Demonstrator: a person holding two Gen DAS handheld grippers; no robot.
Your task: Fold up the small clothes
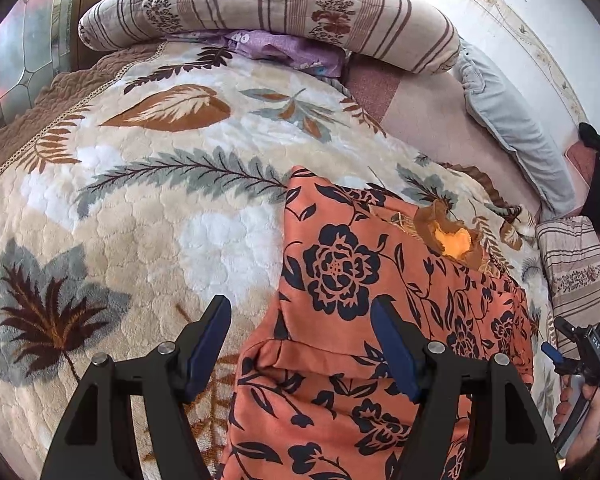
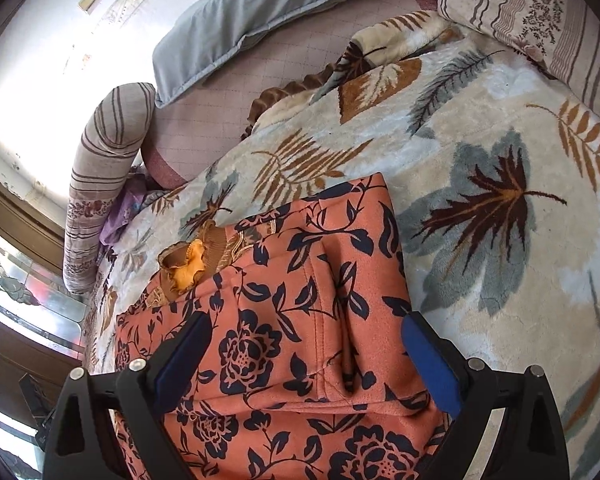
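Right wrist: garment (image 2: 300, 320) between claw (image 2: 308, 360) fingers

leaf-print blanket (image 1: 140, 208), striped bolster (image 1: 260, 8), grey pillow (image 2: 260, 12), purple cloth (image 1: 284, 50)

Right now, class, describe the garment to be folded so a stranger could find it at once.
Start at the bed's cream leaf-print blanket. On it, near the camera, lies the orange garment, flat, with a ruffled brown collar. Unlike the striped bolster and grey pillow, it carries dark navy flowers.
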